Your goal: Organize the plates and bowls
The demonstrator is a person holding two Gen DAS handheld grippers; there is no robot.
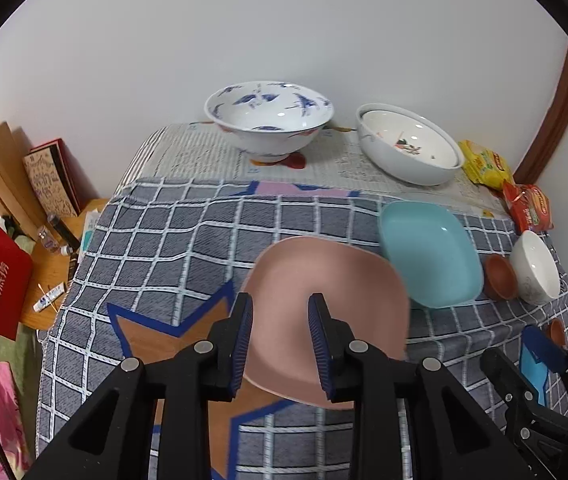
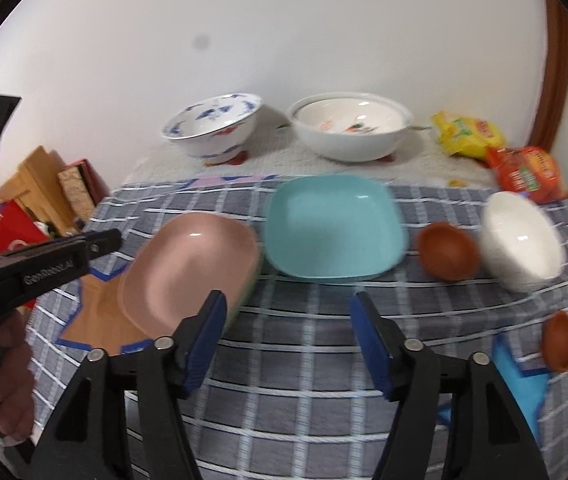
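Observation:
A pink square plate (image 1: 324, 304) (image 2: 192, 264) lies on the checked cloth, with a teal square plate (image 1: 430, 254) (image 2: 334, 226) to its right. My left gripper (image 1: 280, 344) is open, its fingers apart over the pink plate's near edge. My right gripper (image 2: 286, 340) is open and empty above the cloth in front of both plates. A small brown bowl (image 2: 446, 256) (image 1: 500, 276) and a white bowl (image 2: 522, 240) (image 1: 534, 266) stand to the right. A second brown bowl (image 2: 560, 340) sits nearer the right edge.
A blue-patterned bowl (image 1: 268, 120) (image 2: 212, 126) and a large white bowl (image 1: 408, 144) (image 2: 350, 126) stand at the back by the wall. Yellow (image 2: 468, 132) and red snack packets (image 2: 528, 172) lie back right. A cluttered side table (image 1: 48, 240) is at the left.

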